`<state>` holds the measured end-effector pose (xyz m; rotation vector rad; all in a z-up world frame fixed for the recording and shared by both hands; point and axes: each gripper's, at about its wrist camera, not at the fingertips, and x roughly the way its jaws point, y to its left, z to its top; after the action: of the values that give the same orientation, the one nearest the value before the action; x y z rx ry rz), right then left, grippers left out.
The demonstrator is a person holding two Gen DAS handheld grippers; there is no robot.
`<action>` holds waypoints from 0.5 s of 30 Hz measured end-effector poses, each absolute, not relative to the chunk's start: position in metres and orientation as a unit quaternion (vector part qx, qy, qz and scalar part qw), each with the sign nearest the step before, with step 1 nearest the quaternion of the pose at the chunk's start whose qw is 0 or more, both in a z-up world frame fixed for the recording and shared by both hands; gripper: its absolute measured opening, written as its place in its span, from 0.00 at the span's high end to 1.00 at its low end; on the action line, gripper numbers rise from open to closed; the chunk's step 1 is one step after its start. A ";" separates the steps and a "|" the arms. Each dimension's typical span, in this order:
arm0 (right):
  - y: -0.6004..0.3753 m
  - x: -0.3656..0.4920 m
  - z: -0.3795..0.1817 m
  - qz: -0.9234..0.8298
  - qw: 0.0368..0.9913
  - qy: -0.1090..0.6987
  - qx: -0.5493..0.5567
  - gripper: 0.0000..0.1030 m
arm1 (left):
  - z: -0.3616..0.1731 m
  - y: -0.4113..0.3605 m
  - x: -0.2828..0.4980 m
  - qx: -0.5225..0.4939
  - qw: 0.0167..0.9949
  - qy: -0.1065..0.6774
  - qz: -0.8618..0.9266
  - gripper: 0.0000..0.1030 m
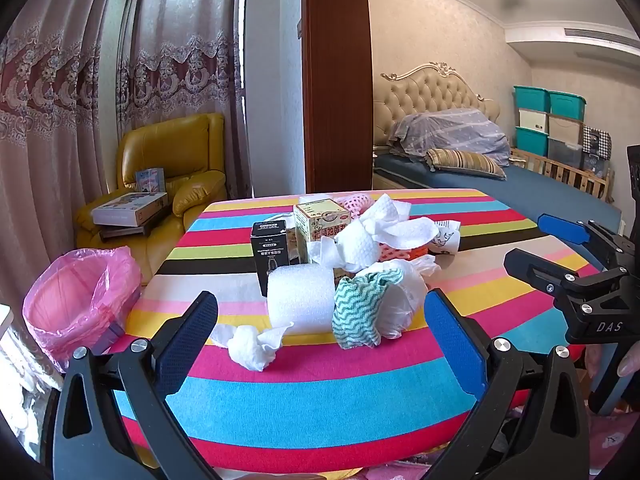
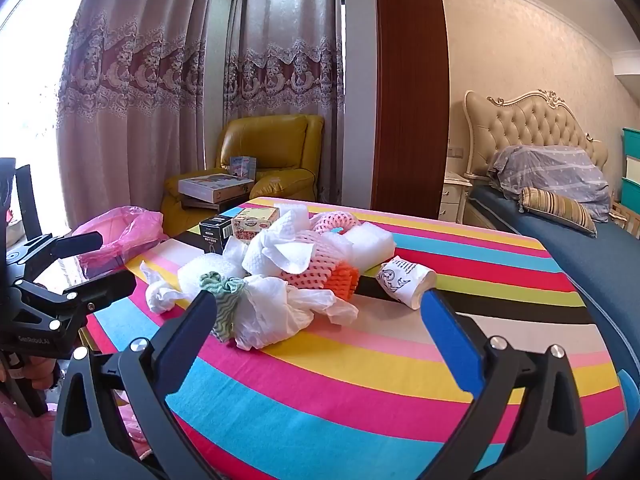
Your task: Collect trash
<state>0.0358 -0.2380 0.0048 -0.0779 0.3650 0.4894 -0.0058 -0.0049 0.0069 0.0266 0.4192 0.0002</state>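
Both the left gripper (image 1: 320,312) and right gripper (image 2: 320,312) hover spread wide, empty, short of the pile. Best pinch the nearest crumpled tissue (image 1: 252,346) low and gently; it is soft. Behind lie a foam roll (image 1: 300,300), stiff cartons (image 1: 322,220), then the pink-lined bin (image 1: 80,300) beside the table.

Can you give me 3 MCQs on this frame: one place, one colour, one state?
1. Where is the bin?
A) beside the table's left edge
B) on the bed
C) on the armchair

2. What colour is the bin's bag?
A) black
B) pink
C) white

3. How is the left gripper?
A) shut on a tissue
B) open, holding nothing
C) shut on a box

Answers: 1 A, it stands left of the striped table; 2 B, pink liner; 3 B, fingers wide apart, nothing between them.
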 end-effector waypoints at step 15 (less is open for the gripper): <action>-0.238 0.036 0.004 0.241 0.953 0.180 -0.038 0.04 | 0.006 -0.004 -0.005 0.013 0.978 0.208 0.000 0.06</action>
<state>0.0358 -0.2383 0.0044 -0.0764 0.3662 0.4900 -0.0052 -0.0045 0.0060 0.0263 0.4197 0.0004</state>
